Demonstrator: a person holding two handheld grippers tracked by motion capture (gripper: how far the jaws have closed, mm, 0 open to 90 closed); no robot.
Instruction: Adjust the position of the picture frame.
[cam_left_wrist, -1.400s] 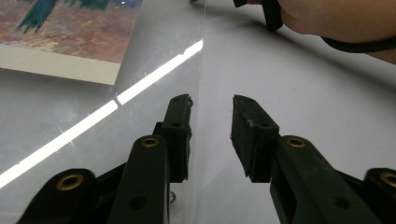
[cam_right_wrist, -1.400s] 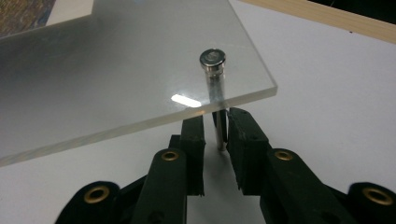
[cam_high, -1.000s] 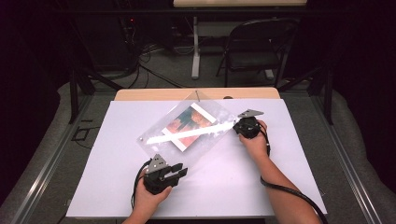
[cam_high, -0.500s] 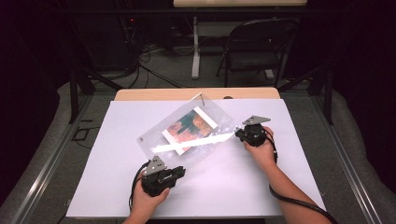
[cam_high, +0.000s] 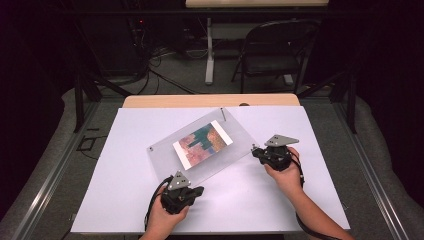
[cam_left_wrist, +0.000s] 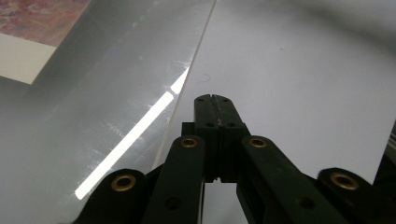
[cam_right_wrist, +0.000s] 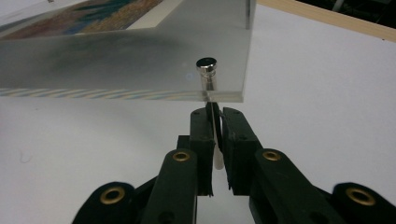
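A clear acrylic frame (cam_high: 235, 145) with a colourful picture (cam_high: 202, 144) in it lies at an angle on the white table (cam_high: 310, 200). My right gripper (cam_high: 254, 149) is at the frame's right corner, shut on the thin shaft of a metal pin (cam_right_wrist: 206, 65) that passes through the acrylic (cam_right_wrist: 140, 65). In the right gripper view this gripper (cam_right_wrist: 215, 112) holds the shaft just below the panel's edge. My left gripper (cam_high: 200, 190) rests shut at the frame's near edge. Its closed tips (cam_left_wrist: 215, 98) lie on the table beside the acrylic edge (cam_left_wrist: 140, 93), holding nothing.
Another metal pin (cam_high: 223, 114) stands at the frame's far corner. A strip of wooden tabletop (cam_high: 210, 100) shows behind the white sheet. Beyond the table are a folding chair (cam_high: 272, 50) and cables on the floor.
My right gripper has drawn back toward the person with the frame's corner. The frame has tilted down flatter and its bright glare stripe is gone. The left gripper has stayed put.
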